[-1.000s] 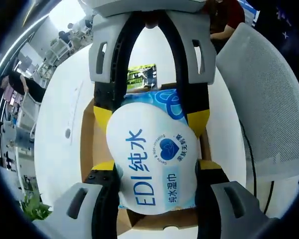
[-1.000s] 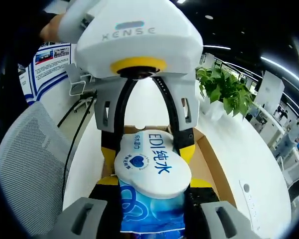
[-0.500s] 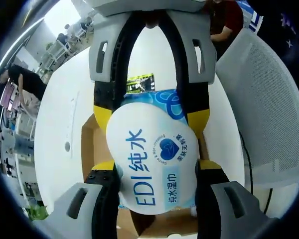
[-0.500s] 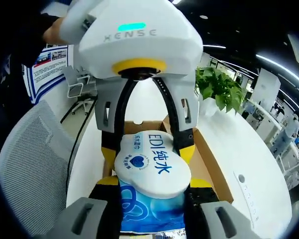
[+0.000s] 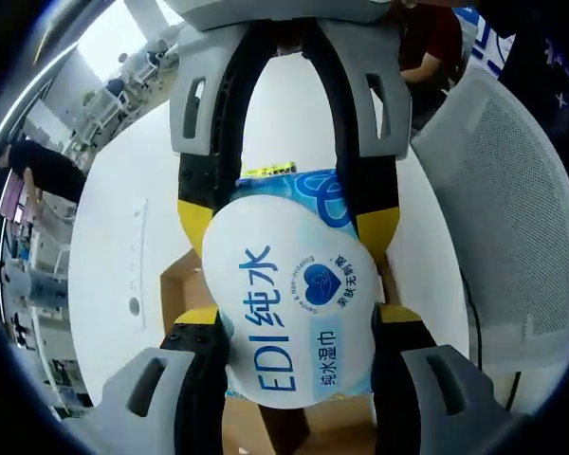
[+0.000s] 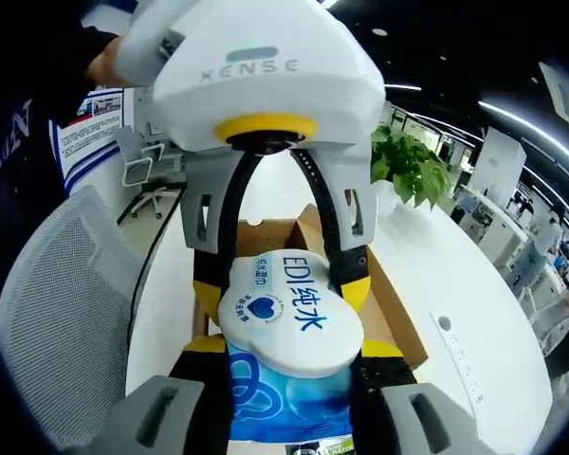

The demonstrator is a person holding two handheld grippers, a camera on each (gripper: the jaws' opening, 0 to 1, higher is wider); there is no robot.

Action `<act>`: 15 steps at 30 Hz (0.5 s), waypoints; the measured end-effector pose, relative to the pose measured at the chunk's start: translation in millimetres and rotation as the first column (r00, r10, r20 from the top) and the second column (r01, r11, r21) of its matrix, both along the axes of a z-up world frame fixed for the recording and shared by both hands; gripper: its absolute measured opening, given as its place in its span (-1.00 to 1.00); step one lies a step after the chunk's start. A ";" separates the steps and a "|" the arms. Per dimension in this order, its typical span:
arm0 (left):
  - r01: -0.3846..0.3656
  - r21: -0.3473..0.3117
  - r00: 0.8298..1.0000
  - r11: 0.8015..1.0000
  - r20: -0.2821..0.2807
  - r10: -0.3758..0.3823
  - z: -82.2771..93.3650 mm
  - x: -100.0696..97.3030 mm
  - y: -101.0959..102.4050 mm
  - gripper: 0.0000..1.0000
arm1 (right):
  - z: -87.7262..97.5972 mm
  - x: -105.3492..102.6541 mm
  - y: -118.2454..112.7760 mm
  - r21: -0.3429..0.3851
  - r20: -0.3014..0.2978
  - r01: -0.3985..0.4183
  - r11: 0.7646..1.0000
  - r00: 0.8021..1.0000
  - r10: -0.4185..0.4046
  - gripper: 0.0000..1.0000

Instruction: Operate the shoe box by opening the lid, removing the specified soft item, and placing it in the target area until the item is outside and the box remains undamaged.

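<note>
A pack of wet wipes (image 5: 289, 303), blue with a white oval lid marked "EDI", hangs in the air between both grippers. My left gripper (image 5: 299, 318) is shut on one end, its yellow-tipped fingers (image 5: 197, 318) pressing the sides. From the top of the left gripper view my right gripper (image 5: 286, 218) is shut on the other end. In the right gripper view my right gripper (image 6: 289, 348) holds the blue end of the pack (image 6: 289, 322), with the left gripper (image 6: 281, 289) facing it. The open brown shoe box (image 6: 391, 313) lies below and behind; an edge of the box (image 5: 178, 284) shows under the pack.
A white round table (image 5: 123, 209) carries the box, a green printed card (image 5: 266, 171) and a socket strip (image 6: 455, 355). A grey mesh chair (image 5: 512, 218) stands beside the table. A potted plant (image 6: 412, 166) and a person in red (image 5: 431, 43) are further off.
Both grippers have carried the pack up and away from the box, which now sits lower in the left gripper view. Their hold on the pack is unchanged.
</note>
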State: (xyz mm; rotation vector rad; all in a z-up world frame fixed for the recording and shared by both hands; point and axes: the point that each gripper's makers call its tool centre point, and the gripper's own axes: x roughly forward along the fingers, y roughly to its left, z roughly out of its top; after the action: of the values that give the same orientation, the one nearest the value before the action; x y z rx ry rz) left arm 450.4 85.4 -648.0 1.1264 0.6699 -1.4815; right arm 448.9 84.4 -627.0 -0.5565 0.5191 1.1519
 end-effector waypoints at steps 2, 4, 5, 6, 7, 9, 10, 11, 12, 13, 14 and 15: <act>0.005 -0.001 1.000 1.000 0.001 -0.005 0.9 0.1 -5.4 0.21 | 1.0 0.0 -5.3 0.000 0.001 0.004 1.000 1.000 -0.004 -0.13; 0.010 -0.003 1.000 1.000 0.001 -0.010 2.1 -0.2 -11.0 0.21 | 2.2 -0.3 -9.8 -0.001 0.003 0.008 1.000 1.000 -0.008 -0.13; 0.013 -0.005 1.000 1.000 0.002 -0.013 2.7 -0.2 -14.4 0.21 | 2.8 -0.3 -13.2 -0.002 0.004 0.010 1.000 1.000 -0.010 -0.13; 0.015 -0.006 1.000 1.000 0.003 -0.015 2.9 0.0 -16.7 0.21 | 3.1 -0.3 -15.4 -0.002 0.005 0.012 1.000 1.000 -0.012 -0.13; 0.017 -0.007 1.000 1.000 0.003 -0.017 3.0 0.0 -18.7 0.21 | 3.3 -0.4 -17.5 -0.002 0.006 0.014 1.000 1.000 -0.014 -0.13; 0.021 -0.009 1.000 1.000 0.001 -0.021 3.4 -0.2 -24.4 0.21 | 3.7 -0.7 -23.0 -0.003 0.005 0.017 1.000 1.000 -0.017 -0.13; 0.023 -0.010 1.000 1.000 0.000 -0.023 3.5 -0.3 -26.5 0.21 | 3.8 -0.8 -25.2 -0.003 0.004 0.019 1.000 1.000 -0.019 -0.13; 0.025 -0.011 1.000 1.000 0.000 -0.025 3.5 -0.1 -29.5 0.21 | 4.1 -0.9 -28.2 -0.004 0.005 0.021 1.000 1.000 -0.021 -0.13; 0.028 -0.013 1.000 1.000 0.001 -0.028 3.9 0.2 -32.7 0.21 | 4.4 -0.7 -31.2 -0.004 0.006 0.023 1.000 1.000 -0.023 -0.13; 0.029 -0.013 1.000 0.999 0.002 -0.029 4.0 0.4 -34.4 0.21 | 4.6 -0.7 -32.9 -0.004 0.007 0.025 1.000 1.000 -0.025 -0.13; 0.031 -0.013 1.000 0.999 0.002 -0.031 4.2 0.3 -36.4 0.21 | 4.8 -0.6 -34.8 -0.005 0.007 0.026 1.000 1.000 -0.026 -0.13; 0.033 -0.014 0.999 0.999 0.002 -0.033 4.4 0.3 -39.0 0.21 | 5.0 -0.4 -37.4 -0.004 0.008 0.028 1.000 1.000 -0.028 -0.13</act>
State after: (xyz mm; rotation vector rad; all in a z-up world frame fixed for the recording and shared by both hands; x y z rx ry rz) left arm 450.7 46.4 -643.6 1.1325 0.6416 -1.5114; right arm 448.4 47.0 -622.0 -0.5557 0.5213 1.1219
